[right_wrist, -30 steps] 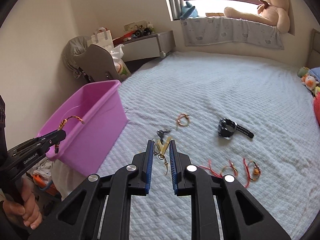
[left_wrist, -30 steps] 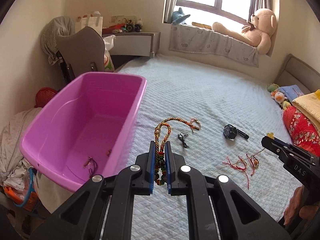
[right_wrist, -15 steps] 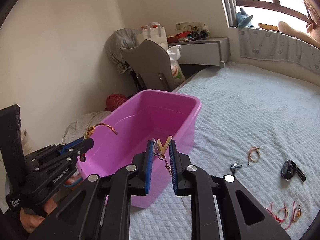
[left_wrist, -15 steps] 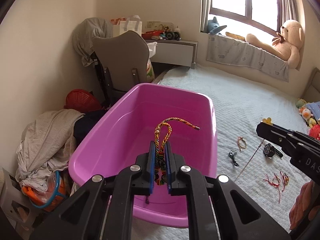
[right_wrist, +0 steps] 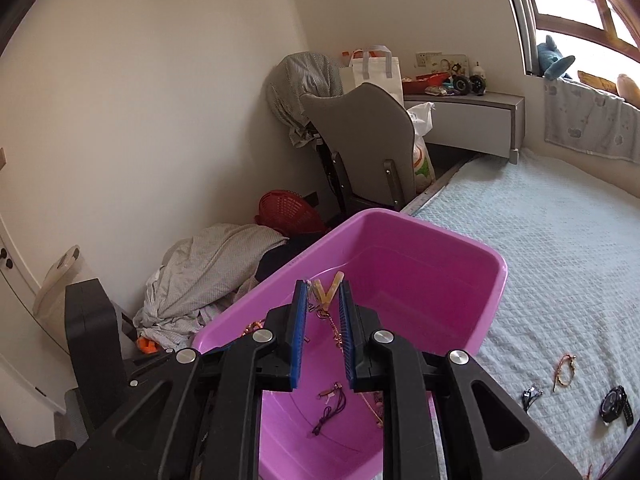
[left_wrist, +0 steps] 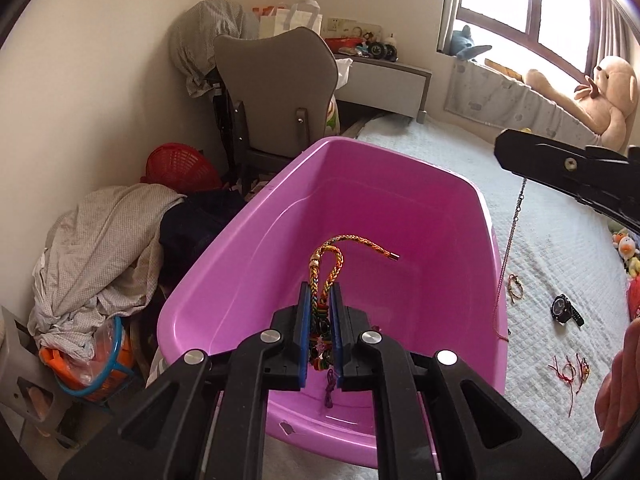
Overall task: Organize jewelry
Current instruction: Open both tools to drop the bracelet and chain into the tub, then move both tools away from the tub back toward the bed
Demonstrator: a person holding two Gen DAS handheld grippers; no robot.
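My left gripper [left_wrist: 320, 294] is shut on a braided multicolour bracelet [left_wrist: 336, 254] and holds it above the pink tub [left_wrist: 404, 164]. My right gripper [right_wrist: 323, 292] is shut on a thin chain necklace with a yellow pendant [right_wrist: 328, 290], also over the pink tub [right_wrist: 448, 240]. The chain [left_wrist: 510, 240] hangs from the right gripper [left_wrist: 560, 172] in the left wrist view. A purple cord piece [right_wrist: 330, 414] lies on the tub floor.
A black watch [left_wrist: 562, 309], a small bracelet [left_wrist: 515, 286] and red string bracelets [left_wrist: 568, 370] lie on the pale bedspread [left_wrist: 560, 260]. The watch [right_wrist: 616, 400], bracelet [right_wrist: 565, 368] and a dark clip [right_wrist: 530, 394] show in the right view. A grey chair [left_wrist: 276, 92], red basket [left_wrist: 176, 164] and clothes pile stand left.
Both grippers have swung left from over the bed to above the pink tub, each carrying its jewelry. The right gripper's chain now hangs beside the tub's right wall.
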